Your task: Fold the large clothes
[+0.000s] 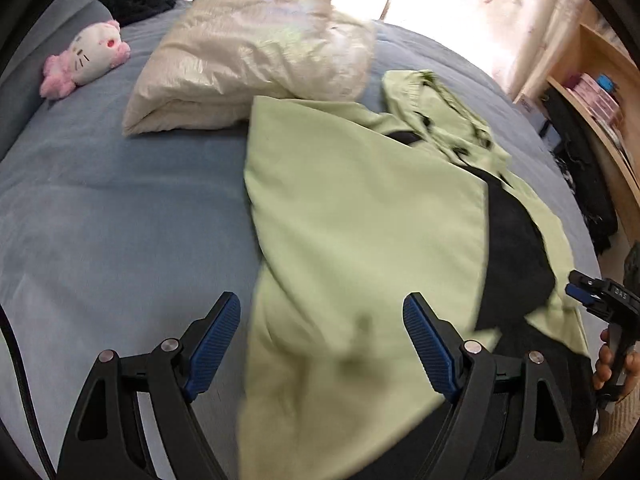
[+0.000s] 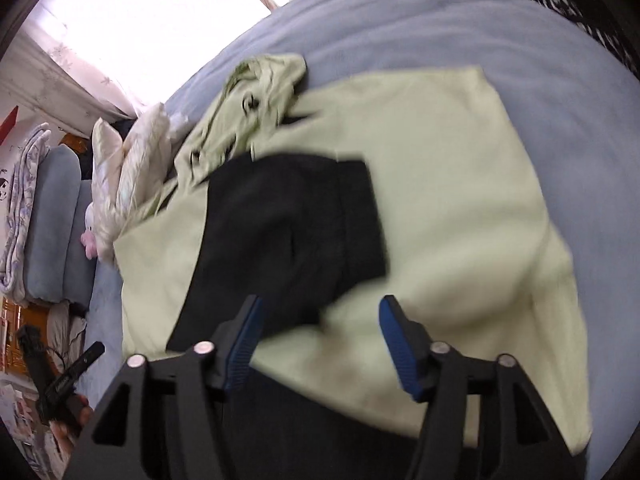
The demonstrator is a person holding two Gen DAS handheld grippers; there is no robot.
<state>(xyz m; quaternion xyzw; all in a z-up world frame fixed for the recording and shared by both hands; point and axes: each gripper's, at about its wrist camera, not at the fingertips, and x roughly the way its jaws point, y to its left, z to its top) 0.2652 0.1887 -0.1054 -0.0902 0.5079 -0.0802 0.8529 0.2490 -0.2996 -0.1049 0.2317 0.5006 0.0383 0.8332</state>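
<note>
Both grippers, left [image 1: 322, 322] and right [image 2: 320, 326], hover with fingers open and empty over the half-folded green coat [image 1: 360, 208] on the bed [image 1: 120, 216], ready to regrasp

A blue bed [image 1: 100, 208] carries a cream pillow [image 1: 248, 56] at its far side, with a pink-and-white plush toy [image 1: 90, 58] lying to the pillow's left. A wooden shelf [image 1: 600, 92] stands on the right, before bright curtains [image 1: 500, 8].

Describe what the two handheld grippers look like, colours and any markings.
Both the left gripper and the right gripper have black angular frames with silver pivot bolts and ribbed blue pads on the jaws. A black cable runs beside the left one.
</note>
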